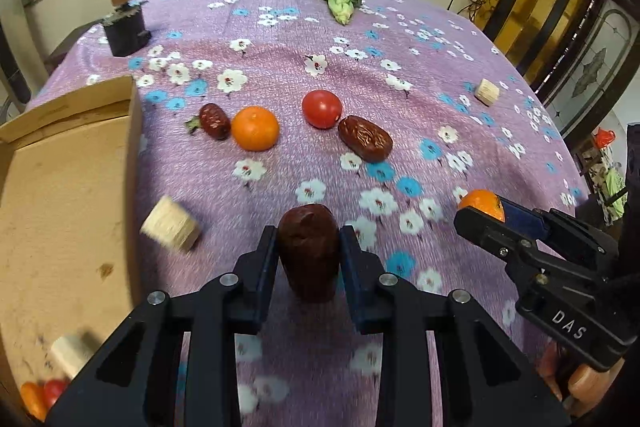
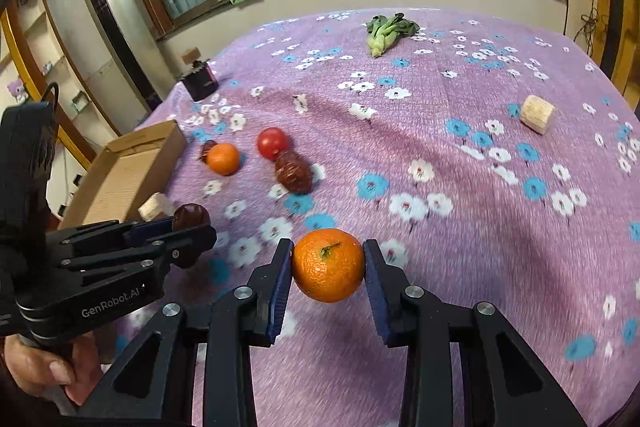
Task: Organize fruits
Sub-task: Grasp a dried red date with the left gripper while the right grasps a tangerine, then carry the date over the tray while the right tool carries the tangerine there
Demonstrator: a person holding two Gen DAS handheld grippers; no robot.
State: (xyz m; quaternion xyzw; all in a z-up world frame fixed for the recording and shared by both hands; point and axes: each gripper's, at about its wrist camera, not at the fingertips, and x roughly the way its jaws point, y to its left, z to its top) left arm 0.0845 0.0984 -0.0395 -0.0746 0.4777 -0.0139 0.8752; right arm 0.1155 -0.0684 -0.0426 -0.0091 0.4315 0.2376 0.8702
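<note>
My left gripper [image 1: 308, 247] is shut on a dark red date [image 1: 308, 251], held above the purple floral cloth; it also shows in the right wrist view [image 2: 190, 227]. My right gripper [image 2: 327, 267] is shut on an orange [image 2: 328, 265]; it also shows in the left wrist view [image 1: 482, 207]. On the cloth lie another orange [image 1: 255, 129], a tomato [image 1: 322, 109], a small date [image 1: 215, 121] and a large date [image 1: 365, 138]. The cardboard box [image 1: 60, 207] at left holds an orange [image 1: 34, 399] and a tomato [image 1: 54, 391] in its near corner.
A cork block [image 1: 171, 223] lies by the box wall, another [image 1: 72, 351] inside the box, a third [image 1: 487, 91] at right. A leafy vegetable [image 1: 336, 1] lies at the far end. A dark box [image 1: 124, 29] stands far left.
</note>
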